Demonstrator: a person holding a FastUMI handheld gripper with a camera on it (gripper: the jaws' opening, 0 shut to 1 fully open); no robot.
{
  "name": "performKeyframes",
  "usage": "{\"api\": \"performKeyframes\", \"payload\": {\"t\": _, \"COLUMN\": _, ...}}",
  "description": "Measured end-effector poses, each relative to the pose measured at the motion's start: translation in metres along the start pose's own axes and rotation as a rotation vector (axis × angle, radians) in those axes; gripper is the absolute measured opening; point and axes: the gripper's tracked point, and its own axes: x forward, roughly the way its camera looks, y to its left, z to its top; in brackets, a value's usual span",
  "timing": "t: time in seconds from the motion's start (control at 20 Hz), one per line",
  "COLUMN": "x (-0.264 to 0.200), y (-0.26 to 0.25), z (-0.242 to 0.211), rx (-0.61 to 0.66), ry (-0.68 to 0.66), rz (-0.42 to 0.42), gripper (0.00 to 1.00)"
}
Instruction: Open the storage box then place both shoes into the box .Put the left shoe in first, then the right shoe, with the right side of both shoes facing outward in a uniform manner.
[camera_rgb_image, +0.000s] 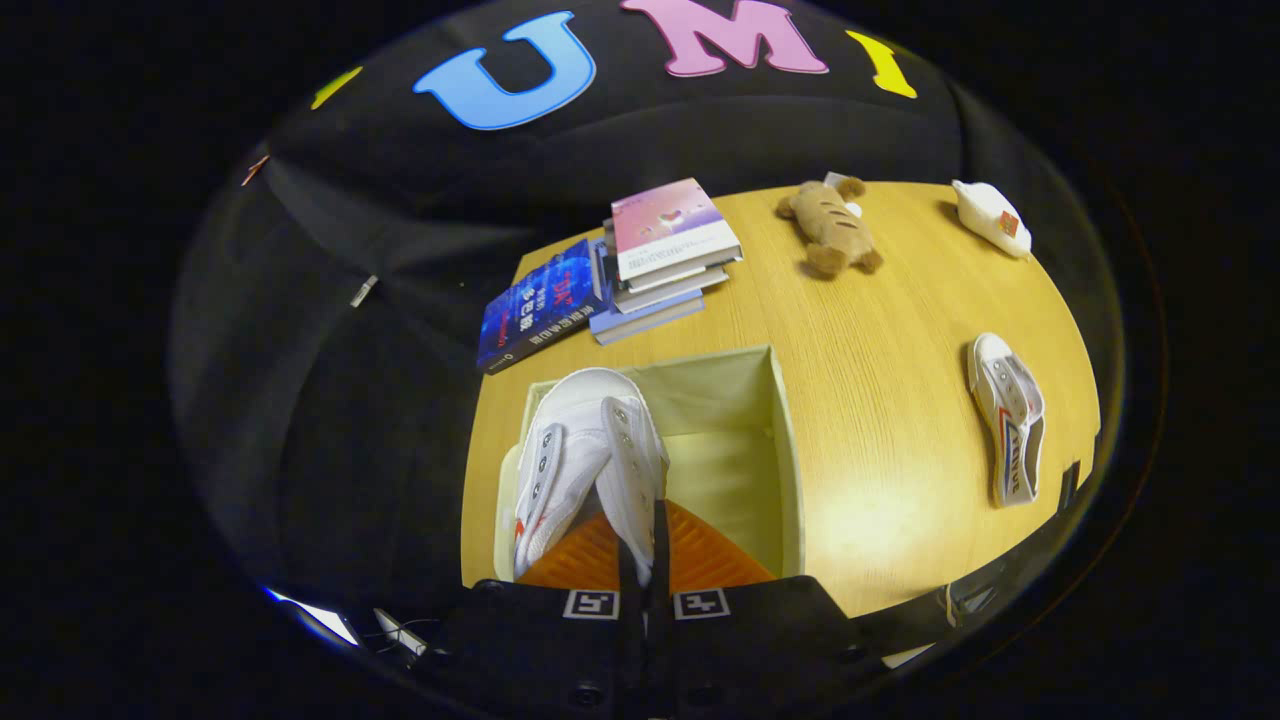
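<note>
Sneaker (590, 450) pinched at its collar by the hand-held gripper (645, 560) over the open storage box (785, 450); it could snag the rim.

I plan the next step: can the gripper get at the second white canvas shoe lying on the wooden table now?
Probably not yet: the gripper has its jaws shut on the first white canvas shoe over the open fabric storage box. The second white canvas shoe lies unobstructed.
</note>
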Motion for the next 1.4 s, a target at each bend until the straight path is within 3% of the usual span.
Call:
{"api": "performKeyframes", "payload": {"t": 0.2, "x": 0.026, "y": 0.003, "z": -0.013, "rx": 0.064, "ry": 0.04, "rz": -0.028, "gripper": 0.05}}
{"api": "performKeyframes", "payload": {"t": 0.25, "x": 0.031, "y": 0.013, "z": -0.017, "rx": 0.074, "ry": 0.056, "rz": 0.017, "gripper": 0.06}}
{"api": "performKeyframes", "payload": {"t": 0.35, "x": 0.03, "y": 0.028, "z": -0.036, "rx": 0.081, "ry": 0.132, "rz": 0.095, "gripper": 0.3}}
{"api": "performKeyframes", "payload": {"t": 0.5, "x": 0.026, "y": 0.028, "z": -0.032, "rx": 0.061, "ry": 0.125, "rz": 0.127, "gripper": 0.59}}
{"api": "performKeyframes", "payload": {"t": 0.7, "x": 0.004, "y": 0.026, "z": -0.015, "rx": -0.011, "ry": 0.08, "rz": 0.172, "gripper": 0.76}}
{"api": "performKeyframes", "payload": {"t": 1.05, "x": -0.073, "y": -0.038, "z": 0.03, "rx": -0.181, "ry": -0.114, "rz": 0.212, "gripper": 0.81}}
{"api": "performKeyframes", "payload": {"t": 1.25, "x": -0.105, "y": -0.126, "z": 0.054, "rx": -0.22, "ry": -0.21, "rz": 0.094, "gripper": 0.85}}
{"api": "performKeyframes", "payload": {"t": 1.4, "x": -0.117, "y": -0.208, "z": 0.062, "rx": -0.266, "ry": -0.244, "rz": -0.058, "gripper": 0.85}}
